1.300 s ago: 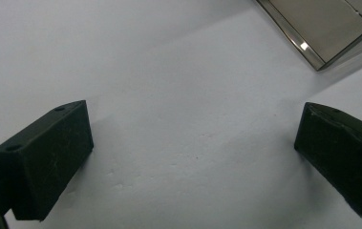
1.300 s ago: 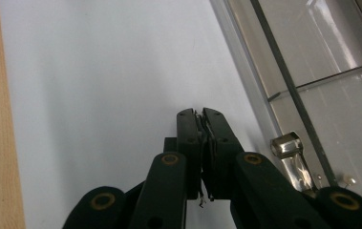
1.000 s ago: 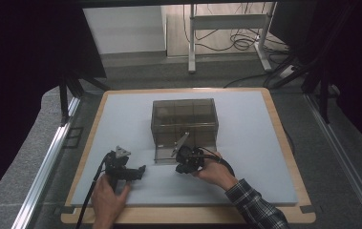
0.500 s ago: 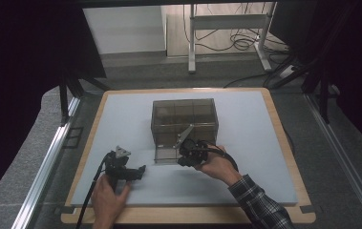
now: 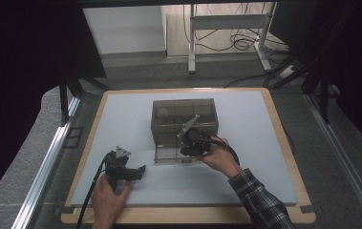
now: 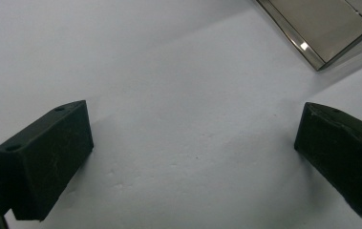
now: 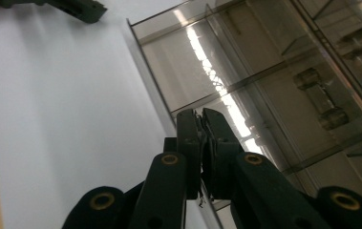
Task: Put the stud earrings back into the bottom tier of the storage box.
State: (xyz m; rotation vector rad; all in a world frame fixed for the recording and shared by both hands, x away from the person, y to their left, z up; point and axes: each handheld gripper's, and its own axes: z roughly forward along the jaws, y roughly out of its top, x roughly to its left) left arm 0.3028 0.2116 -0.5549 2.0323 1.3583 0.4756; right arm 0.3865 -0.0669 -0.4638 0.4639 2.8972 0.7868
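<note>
Smoky translucent box (image 5: 184,123), white mat (image 5: 245,186), plaid sleeve (image 5: 260,202).

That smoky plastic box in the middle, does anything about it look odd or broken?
Nothing looks broken. The smoky clear plastic box has a flap or drawer lying open at its near side, and the right tongs are shut on its front edge.

Board: wooden-edged (image 5: 283,143), under the grippers
Mat: pale (image 5: 250,124), on the board beneath them
Cables: tangled on the floor (image 5: 238,40), well beyond them
Frame legs: white (image 5: 192,47), beside the cables
</note>
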